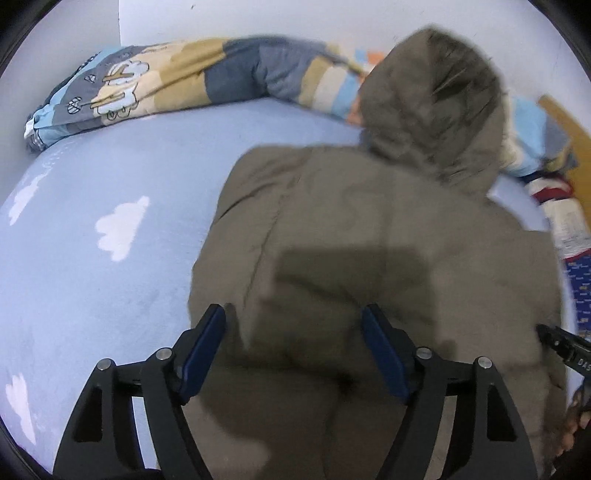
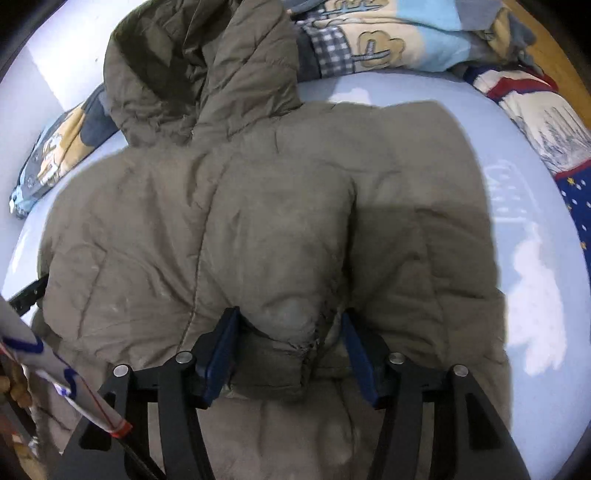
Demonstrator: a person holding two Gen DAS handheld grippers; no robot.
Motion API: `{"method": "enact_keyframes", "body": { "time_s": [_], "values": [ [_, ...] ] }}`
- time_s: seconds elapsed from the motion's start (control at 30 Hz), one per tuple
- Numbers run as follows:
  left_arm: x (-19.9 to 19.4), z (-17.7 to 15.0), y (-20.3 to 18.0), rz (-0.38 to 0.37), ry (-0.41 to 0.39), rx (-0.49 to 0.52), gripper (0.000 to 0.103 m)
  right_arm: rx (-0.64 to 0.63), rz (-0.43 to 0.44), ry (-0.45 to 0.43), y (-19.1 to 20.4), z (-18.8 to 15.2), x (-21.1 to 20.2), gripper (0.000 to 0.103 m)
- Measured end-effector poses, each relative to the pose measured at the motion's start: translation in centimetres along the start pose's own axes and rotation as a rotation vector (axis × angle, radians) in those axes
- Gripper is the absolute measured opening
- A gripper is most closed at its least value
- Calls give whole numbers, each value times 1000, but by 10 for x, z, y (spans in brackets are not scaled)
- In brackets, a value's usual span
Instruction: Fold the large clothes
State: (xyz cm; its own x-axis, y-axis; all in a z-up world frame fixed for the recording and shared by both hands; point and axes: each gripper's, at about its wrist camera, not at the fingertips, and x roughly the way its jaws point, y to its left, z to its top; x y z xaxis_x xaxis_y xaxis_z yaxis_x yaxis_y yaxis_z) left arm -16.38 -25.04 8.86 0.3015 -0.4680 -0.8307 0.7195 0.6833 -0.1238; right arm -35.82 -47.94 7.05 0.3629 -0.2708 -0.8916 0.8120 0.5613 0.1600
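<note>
An olive-brown padded jacket [image 1: 369,221] with a hood [image 1: 436,103] lies spread on a light blue cloud-print bed sheet [image 1: 92,295]. My left gripper [image 1: 293,347] hovers over its lower left part, jaws wide open and nothing pinched between the blue pads. In the right wrist view the jacket [image 2: 258,206] fills the middle, hood [image 2: 192,59] at the top. A folded-in sleeve cuff [image 2: 273,354] sits between the pads of my right gripper [image 2: 290,350]. The left pad touches the cuff; the right pad stands slightly off it.
A patchwork cartoon quilt [image 1: 147,85] is bunched along the far edge by the white wall [image 1: 258,18]. A red, white and blue blanket [image 2: 535,110] lies at the right. A person's patterned sleeve [image 2: 55,369] shows at lower left. Bare sheet [image 2: 535,295] flanks the jacket.
</note>
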Motion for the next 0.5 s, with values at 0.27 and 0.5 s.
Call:
{"method": "enact_keyframes", "body": {
  "time_s": [0.27, 0.5],
  "values": [
    [-104, -69, 3, -49, -75, 10, 76, -35, 66, -99, -9, -75, -101, 67],
    [-161, -152, 27, 13, -77, -38, 76, -45, 74, -91, -5, -149, -134, 67]
  ]
}}
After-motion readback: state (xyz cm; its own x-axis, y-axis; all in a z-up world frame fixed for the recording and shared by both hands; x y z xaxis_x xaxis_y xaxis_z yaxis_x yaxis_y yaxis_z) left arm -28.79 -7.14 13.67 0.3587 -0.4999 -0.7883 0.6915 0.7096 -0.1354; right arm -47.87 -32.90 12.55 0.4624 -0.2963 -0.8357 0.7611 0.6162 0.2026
